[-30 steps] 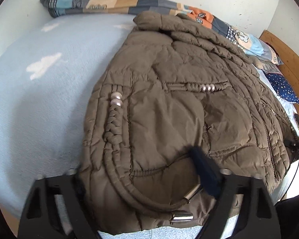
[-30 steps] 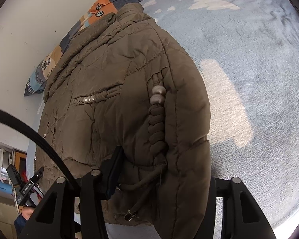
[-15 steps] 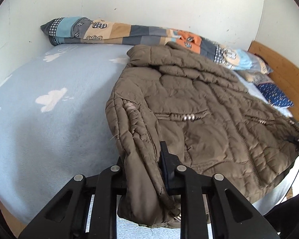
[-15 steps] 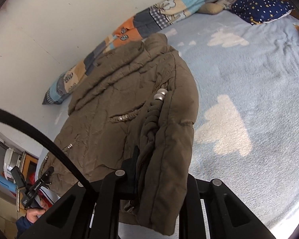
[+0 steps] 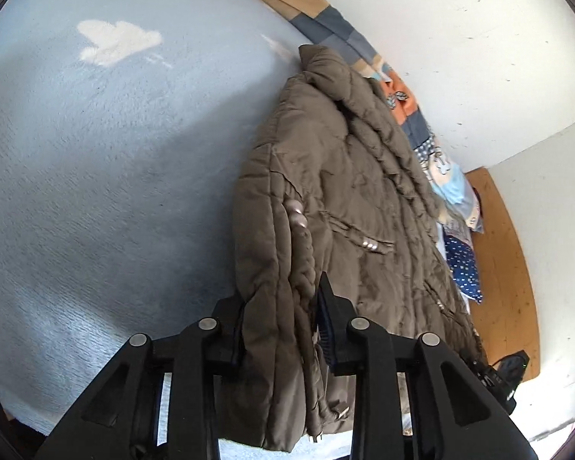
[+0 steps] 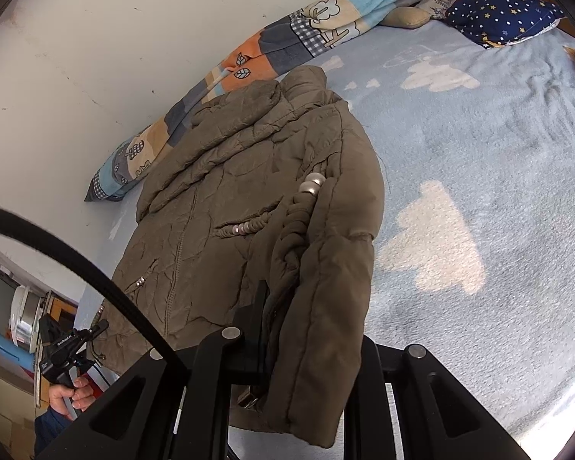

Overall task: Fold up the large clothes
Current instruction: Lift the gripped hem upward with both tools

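A large olive-brown quilted jacket [image 5: 356, 199] lies on a light blue bed, collar toward the wall. It also shows in the right wrist view [image 6: 226, 199]. My left gripper [image 5: 281, 320] is shut on one bottom corner of the jacket, with the braided trim and silver beads [image 5: 297, 216] running up from the jaws. My right gripper [image 6: 306, 326] is shut on the other bottom corner, which hangs thick between the jaws. Both corners are lifted off the bed while the upper part still rests on it.
The light blue blanket with white cloud shapes [image 6: 479, 176] covers the bed. A patchwork quilt [image 6: 272, 57] lies rolled along the white wall. A navy starred pillow [image 6: 502, 11] sits by the wooden headboard [image 5: 506, 253]. The left hand and gripper [image 6: 65, 349] show at the right wrist view's lower left.
Both grippers closed on the jacket's bottom corners about a second ago and have since lifted them. The left wrist view has tilted, and the hem now hangs higher off the bed.
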Demonstrator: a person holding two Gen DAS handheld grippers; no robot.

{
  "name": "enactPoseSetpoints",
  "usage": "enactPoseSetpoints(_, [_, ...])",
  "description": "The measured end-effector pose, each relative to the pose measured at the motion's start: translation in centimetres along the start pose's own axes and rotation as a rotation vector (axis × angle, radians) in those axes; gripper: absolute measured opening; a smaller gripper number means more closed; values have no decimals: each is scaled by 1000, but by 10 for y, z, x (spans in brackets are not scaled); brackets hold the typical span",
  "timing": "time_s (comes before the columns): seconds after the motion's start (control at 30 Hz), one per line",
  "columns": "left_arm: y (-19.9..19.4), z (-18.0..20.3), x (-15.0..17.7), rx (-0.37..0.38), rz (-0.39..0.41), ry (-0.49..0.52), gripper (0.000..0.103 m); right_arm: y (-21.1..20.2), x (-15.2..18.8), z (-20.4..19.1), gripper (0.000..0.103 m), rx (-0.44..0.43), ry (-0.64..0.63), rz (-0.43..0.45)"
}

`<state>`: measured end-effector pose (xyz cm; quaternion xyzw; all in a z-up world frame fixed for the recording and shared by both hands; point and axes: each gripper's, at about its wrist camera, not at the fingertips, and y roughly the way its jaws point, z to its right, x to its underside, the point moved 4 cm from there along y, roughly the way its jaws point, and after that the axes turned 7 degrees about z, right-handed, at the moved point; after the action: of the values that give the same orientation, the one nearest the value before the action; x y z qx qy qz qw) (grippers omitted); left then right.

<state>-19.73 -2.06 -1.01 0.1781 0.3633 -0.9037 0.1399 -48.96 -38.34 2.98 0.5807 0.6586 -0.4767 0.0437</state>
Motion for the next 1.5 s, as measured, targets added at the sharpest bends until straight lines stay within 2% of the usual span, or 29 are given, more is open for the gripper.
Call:
enactPoseSetpoints(0.07, [5, 1, 1, -10, -11, 7, 33, 2, -1, 2, 18, 3, 2, -11])
enactPoseSetpoints(0.13, [10, 3, 2, -20, -22, 10, 40, 4, -1, 4, 18, 3, 8, -23])
enactPoseSetpoints(0.27, [13, 3, 3, -21, -42, 21, 45, 7, -2, 6, 18, 3, 17, -41])
enactPoseSetpoints(0.43, [13, 3, 7, 14, -73, 16, 57, 10, -5, 3, 18, 6, 16, -52])
enactPoseSetpoints(0.6, [9, 1, 10, 42, -87, 13, 60, 10, -7, 4, 18, -1, 24, -58])
enactPoseSetpoints(0.83, [6, 4, 18, 42, -108, 22, 67, 13, -7, 5, 19, 0, 19, -76])
enactPoseSetpoints(1.07, [4, 9, 23, 18, -105, 83, 67, 19, -5, 6, 24, 27, 13, -101])
enactPoseSetpoints(1.13, [3, 12, 26, 0, -107, 119, 60, 21, -3, 9, 25, 37, 17, -111])
enactPoseSetpoints(1.2, [2, 13, 27, -17, -107, 136, 59, 23, -1, 13, 28, 54, 20, -118])
enactPoseSetpoints(1.33, [-3, 6, 32, -34, -103, 97, 59, 25, 4, 25, 36, 91, 40, -136])
enactPoseSetpoints(1.4, [-5, 5, 36, -41, -95, 82, 60, 25, 7, 32, 44, 106, 54, -143])
enactPoseSetpoints(1.5, [-6, 4, 41, -36, -66, 49, 62, 24, 13, 47, 51, 116, 121, -153])
